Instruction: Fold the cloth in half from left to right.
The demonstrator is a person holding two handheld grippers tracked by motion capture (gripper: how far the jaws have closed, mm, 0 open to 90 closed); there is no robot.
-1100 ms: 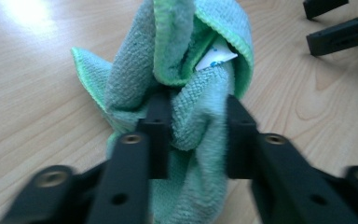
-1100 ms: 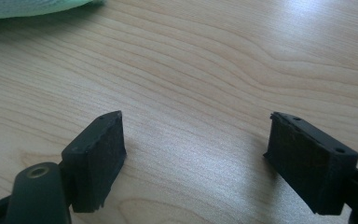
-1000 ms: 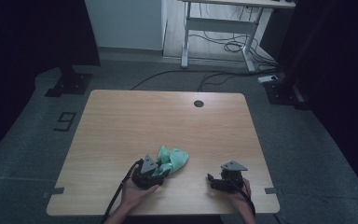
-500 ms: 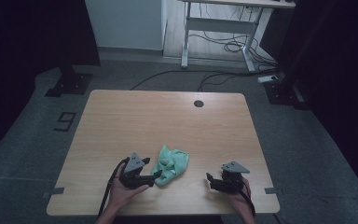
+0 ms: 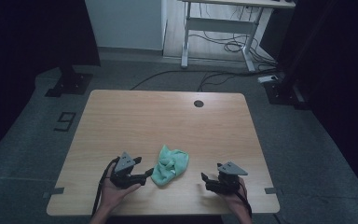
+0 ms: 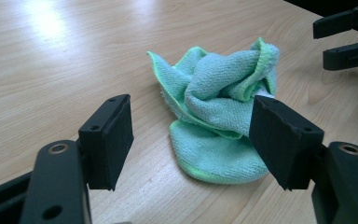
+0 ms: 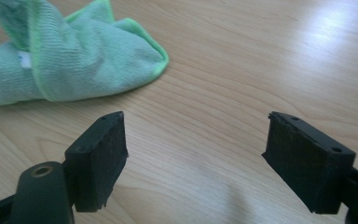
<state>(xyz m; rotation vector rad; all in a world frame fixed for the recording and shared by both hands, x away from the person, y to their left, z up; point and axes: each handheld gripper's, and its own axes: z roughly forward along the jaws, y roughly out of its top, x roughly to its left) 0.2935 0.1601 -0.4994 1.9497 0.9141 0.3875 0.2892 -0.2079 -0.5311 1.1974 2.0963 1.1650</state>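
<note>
A crumpled green cloth point(image 5: 170, 165) lies bunched on the wooden table point(image 5: 168, 116) near its front edge. The same cloth point(image 6: 219, 112) sits just beyond my left gripper's point(image 6: 191, 135) open jaws, not touched by them. In the high view my left gripper point(image 5: 144, 176) rests just left of the cloth, held by a hand. My right gripper point(image 5: 206, 180) is to the cloth's right, apart from it. In the right gripper view the right gripper point(image 7: 196, 158) stands open over bare wood, with the cloth point(image 7: 65, 56) at the upper left.
A round cable hole point(image 5: 198, 103) sits near the table's far edge. Beyond the table stands a white desk frame point(image 5: 219, 28) with cables on the floor. A dark stand base point(image 5: 70, 81) is at the far left. The other gripper's jaws point(image 6: 347, 37) show at top right.
My left gripper has let go of the cloth and drawn back to the left. The cloth now lies loose on the table. The right gripper has barely moved.
</note>
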